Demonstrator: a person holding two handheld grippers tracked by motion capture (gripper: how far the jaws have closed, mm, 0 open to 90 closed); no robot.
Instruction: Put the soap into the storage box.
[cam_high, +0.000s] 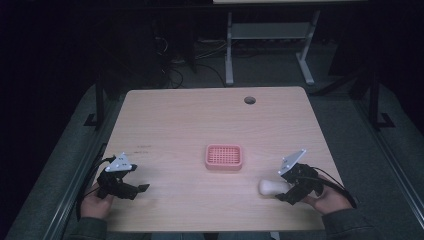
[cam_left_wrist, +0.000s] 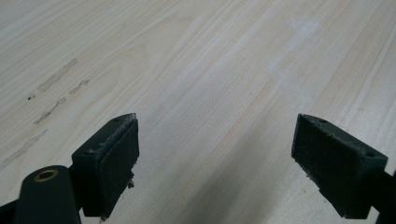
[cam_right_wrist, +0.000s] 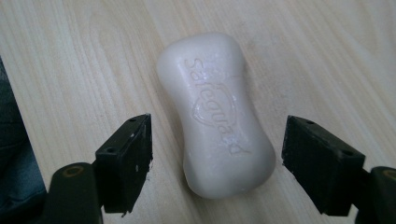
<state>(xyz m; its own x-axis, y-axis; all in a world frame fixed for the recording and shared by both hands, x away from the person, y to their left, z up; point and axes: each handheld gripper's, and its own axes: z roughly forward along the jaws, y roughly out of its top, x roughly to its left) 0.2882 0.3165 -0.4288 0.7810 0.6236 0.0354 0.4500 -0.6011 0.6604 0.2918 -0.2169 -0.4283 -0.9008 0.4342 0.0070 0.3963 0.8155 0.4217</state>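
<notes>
A white bar of soap (cam_right_wrist: 215, 112) lies flat on the wooden table (cam_high: 190, 120), stamped with a brand name. My right gripper (cam_right_wrist: 217, 149) is open, its two black jaws standing on either side of the bar's near end without touching it. From above, the soap (cam_high: 270, 187) lies at the front right, just left of the right gripper (cam_high: 286, 194). A pink slotted soap dish (cam_high: 224, 157) sits at the table's middle. My left gripper (cam_high: 142, 188) rests at the front left, open over bare wood (cam_left_wrist: 215, 140).
A round cable hole (cam_high: 249, 100) lies near the table's far edge. Faint scuff marks (cam_left_wrist: 56, 93) streak the wood ahead of the left gripper. Beyond the table stand a white desk frame (cam_high: 270, 45) and cables on a dark floor.
</notes>
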